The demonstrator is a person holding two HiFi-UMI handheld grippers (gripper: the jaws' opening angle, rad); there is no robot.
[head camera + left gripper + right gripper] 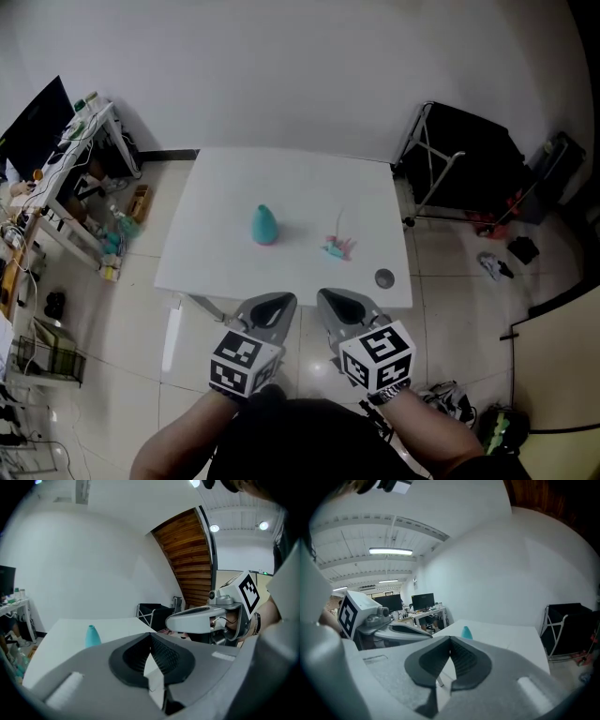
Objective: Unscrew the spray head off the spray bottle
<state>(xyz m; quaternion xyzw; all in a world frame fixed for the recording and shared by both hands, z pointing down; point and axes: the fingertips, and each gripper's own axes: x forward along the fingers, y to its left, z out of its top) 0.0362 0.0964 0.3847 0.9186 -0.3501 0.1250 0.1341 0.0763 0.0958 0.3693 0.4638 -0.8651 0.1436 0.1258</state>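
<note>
A teal, bullet-shaped bottle stands upright near the middle of the white table, with no head on it. To its right a small teal and pink spray head with a thin white tube lies on the tabletop. My left gripper and right gripper hang side by side, short of the table's near edge, both shut and holding nothing. The bottle shows far off in the left gripper view, beyond the shut jaws of that gripper. The right gripper view shows the bottle past its shut gripper.
A small grey round disc lies near the table's front right corner. A black folding rack stands on the floor at the right. A cluttered desk with a monitor is at the left. Shoes lie on the tiled floor.
</note>
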